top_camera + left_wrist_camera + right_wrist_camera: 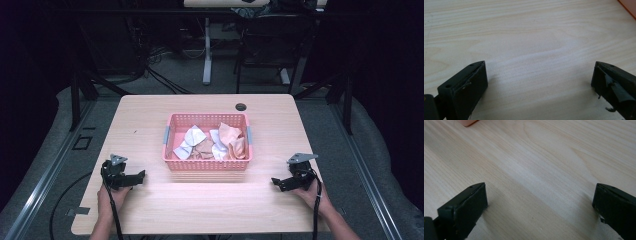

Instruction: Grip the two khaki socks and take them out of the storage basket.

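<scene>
A pink perforated basket (pixel 207 163) stands in the middle of the wooden table (pixel 150 200). Inside it lie several crumpled cloths, white ones (pixel 194 136) and peach ones (pixel 231 134). My left gripper (pixel 141 175) rests on the table left of the basket, held by a hand, its jaws wide apart over bare wood (pixel 539 72). My right gripper (pixel 275 182) rests right of the basket, also open, with nothing between its jaws (pixel 540 195). A corner of the basket (pixel 627 7) peeks into the left gripper view, and another corner (pixel 467 122) into the right gripper view.
A dark round grommet hole (pixel 241 106) sits near the table's far edge. Beyond the table stand desk legs (pixel 207 50), cables and a chair on grey floor. Bare wood runs along the front of the table between the grippers.
</scene>
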A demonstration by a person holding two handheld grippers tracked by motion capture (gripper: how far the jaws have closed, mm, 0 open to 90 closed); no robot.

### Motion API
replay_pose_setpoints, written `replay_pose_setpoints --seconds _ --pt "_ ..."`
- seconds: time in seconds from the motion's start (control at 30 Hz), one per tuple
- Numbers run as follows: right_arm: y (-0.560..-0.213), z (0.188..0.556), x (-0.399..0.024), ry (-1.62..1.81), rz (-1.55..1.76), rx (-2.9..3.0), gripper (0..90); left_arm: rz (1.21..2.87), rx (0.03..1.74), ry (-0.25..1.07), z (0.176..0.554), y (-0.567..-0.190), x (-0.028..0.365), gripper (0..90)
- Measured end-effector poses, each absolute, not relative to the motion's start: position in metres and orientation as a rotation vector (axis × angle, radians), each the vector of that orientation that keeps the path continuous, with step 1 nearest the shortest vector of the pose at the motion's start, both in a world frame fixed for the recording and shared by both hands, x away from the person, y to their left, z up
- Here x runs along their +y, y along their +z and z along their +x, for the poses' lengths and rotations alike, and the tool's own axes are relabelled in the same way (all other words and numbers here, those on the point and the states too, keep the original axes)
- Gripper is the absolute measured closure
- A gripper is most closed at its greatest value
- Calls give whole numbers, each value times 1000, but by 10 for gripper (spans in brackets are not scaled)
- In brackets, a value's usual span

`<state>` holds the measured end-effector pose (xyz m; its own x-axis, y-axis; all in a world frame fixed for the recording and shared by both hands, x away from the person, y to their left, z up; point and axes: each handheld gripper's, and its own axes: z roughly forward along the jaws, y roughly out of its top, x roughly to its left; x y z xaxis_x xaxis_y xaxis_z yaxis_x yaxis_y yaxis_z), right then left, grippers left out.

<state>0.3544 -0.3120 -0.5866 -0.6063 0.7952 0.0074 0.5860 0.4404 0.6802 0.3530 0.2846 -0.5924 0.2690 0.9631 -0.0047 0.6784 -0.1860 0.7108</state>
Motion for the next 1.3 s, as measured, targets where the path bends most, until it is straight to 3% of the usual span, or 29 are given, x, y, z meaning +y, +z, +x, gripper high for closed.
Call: replay_pose_setpoints --seconds 0.47,0.8,1.3 --pt "-580 361 -303 829 1226 2432 0 1970 1433 590 353 -592 289 0" --pt "-562 373 -292 753 1355 2514 0 1979 1425 589 373 -592 301 2" --pt "-526 386 -254 647 1413 2653 0 1966 1449 601 374 -592 301 2"
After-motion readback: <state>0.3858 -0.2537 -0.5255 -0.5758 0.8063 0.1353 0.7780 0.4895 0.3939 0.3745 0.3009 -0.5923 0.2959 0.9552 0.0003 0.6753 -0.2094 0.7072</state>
